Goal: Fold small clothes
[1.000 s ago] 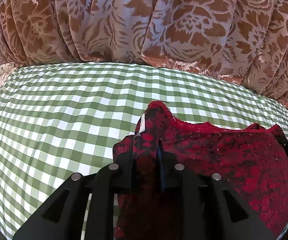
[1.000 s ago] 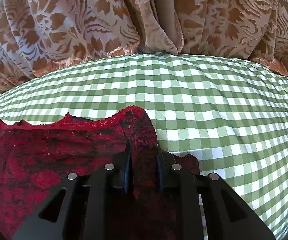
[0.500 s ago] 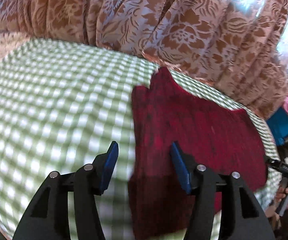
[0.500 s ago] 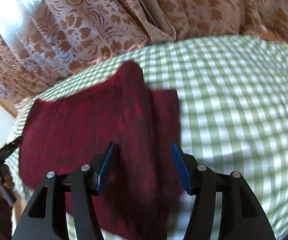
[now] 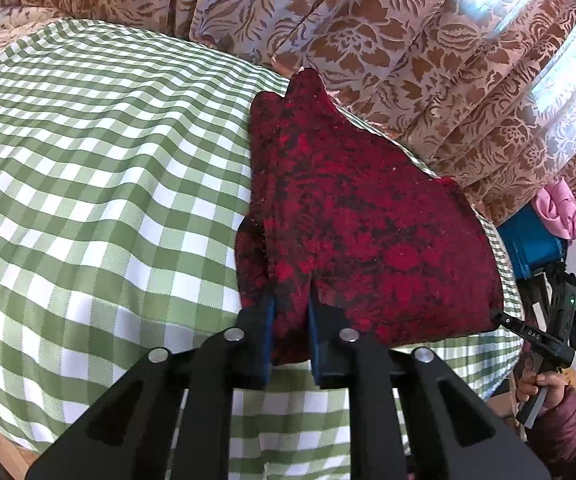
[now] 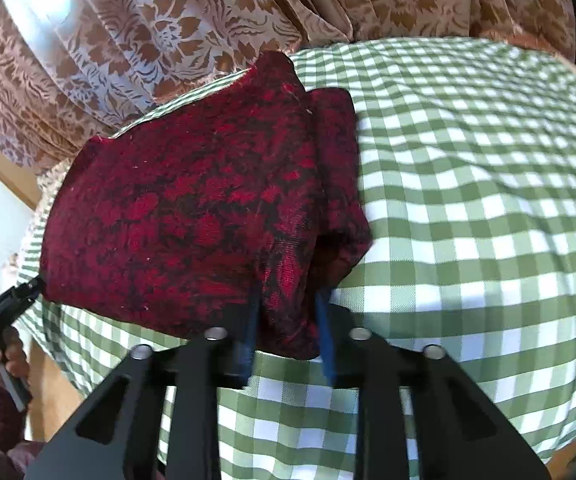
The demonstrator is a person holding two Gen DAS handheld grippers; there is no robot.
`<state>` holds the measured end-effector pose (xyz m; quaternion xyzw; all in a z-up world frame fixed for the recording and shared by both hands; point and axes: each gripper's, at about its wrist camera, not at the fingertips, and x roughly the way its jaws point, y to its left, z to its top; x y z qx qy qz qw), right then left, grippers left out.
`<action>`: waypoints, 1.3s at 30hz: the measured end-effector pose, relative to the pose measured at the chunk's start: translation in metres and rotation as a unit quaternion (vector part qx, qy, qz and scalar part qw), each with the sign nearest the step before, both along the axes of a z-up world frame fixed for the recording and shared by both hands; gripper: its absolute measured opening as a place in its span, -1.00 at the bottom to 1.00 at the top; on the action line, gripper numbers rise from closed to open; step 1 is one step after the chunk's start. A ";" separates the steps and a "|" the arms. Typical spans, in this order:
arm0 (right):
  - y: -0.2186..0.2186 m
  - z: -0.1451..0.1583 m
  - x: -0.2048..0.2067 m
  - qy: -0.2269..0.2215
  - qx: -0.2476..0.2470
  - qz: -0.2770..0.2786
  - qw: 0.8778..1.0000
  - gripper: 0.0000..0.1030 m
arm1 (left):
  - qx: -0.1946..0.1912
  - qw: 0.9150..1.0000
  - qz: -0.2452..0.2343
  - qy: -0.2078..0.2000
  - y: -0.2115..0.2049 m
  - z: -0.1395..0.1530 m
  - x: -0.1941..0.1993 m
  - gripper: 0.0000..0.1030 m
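Note:
A dark red patterned garment (image 5: pixel 360 216) lies folded on the green checked tablecloth (image 5: pixel 99 184), reaching towards the curtain at the back. My left gripper (image 5: pixel 290 312) is shut on the garment's near left corner. In the right wrist view the same garment (image 6: pixel 191 208) fills the left half, and my right gripper (image 6: pixel 285 312) is shut on its near right corner. Each gripper shows at the edge of the other's view, the right gripper (image 5: pixel 528 334) and the left gripper (image 6: pixel 5 300).
A brown floral curtain (image 5: pixel 388 32) hangs right behind the table. A blue and pink bundle (image 5: pixel 548 220) sits at the far right beyond the table edge. The tablecloth (image 6: pixel 488 200) stretches bare to the right of the garment.
Both grippers let go of the far edge, opened, drew back to the near edge of the garment and have shut on its near corners.

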<state>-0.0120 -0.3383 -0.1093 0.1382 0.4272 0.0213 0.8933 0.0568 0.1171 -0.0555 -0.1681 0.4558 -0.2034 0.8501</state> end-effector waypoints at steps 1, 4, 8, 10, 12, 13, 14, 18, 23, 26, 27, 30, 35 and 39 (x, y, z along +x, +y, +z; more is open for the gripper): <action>0.000 0.005 -0.005 -0.002 -0.005 0.008 1.000 -0.77 | 0.008 1.000 -0.005 -0.003 0.001 0.002 -0.002 -0.77; 0.000 0.010 -0.020 0.007 -0.012 0.020 1.000 -0.79 | 0.026 1.000 -0.014 0.000 0.000 0.002 -0.009 -0.77; -0.006 -0.016 -0.025 0.036 0.008 0.004 0.999 -0.79 | 0.037 0.999 -0.001 0.012 -0.003 -0.001 -0.009 -0.74; -0.008 -0.020 -0.022 0.035 0.020 -0.002 0.999 -0.79 | 0.055 0.998 0.003 0.003 -0.007 0.005 -0.010 -0.59; -0.006 -0.019 -0.021 0.033 0.018 -0.001 0.999 -0.77 | 0.067 0.998 0.012 -0.010 -0.007 0.015 -0.011 -0.50; -0.008 -0.018 -0.020 0.034 0.022 -0.001 0.999 -0.77 | 0.071 0.997 0.018 -0.016 -0.006 0.019 -0.010 -0.49; -0.010 -0.017 -0.019 0.034 0.030 0.000 0.999 -0.72 | 0.075 0.997 0.024 -0.023 -0.005 0.023 -0.010 -0.44; -0.016 -0.001 -0.024 0.018 0.023 -0.012 1.000 0.01 | 0.102 0.992 0.036 -0.059 -0.008 0.043 -0.009 -0.27; -0.020 0.018 -0.014 -0.005 0.017 -0.025 1.000 0.07 | 0.150 0.983 0.037 -0.097 -0.023 0.059 -0.003 -0.04; -0.018 0.024 0.003 -0.014 0.020 -0.030 0.999 0.07 | 0.167 0.979 0.035 -0.107 -0.030 0.064 0.001 -0.02; -0.016 0.026 0.010 -0.017 0.017 -0.031 0.999 0.07 | 0.174 0.978 0.033 -0.111 -0.033 0.066 0.003 -0.02; -0.009 0.031 0.032 -0.028 0.012 -0.039 0.999 0.07 | 0.182 0.976 0.030 -0.117 -0.038 0.069 0.006 0.00; -0.004 0.031 0.062 -0.031 0.001 -0.056 0.998 0.07 | 0.197 0.972 0.034 -0.123 -0.043 0.071 0.012 0.09; -0.005 0.022 0.075 -0.024 0.002 -0.058 0.998 0.07 | 0.203 0.971 0.035 -0.119 -0.045 0.069 0.017 0.13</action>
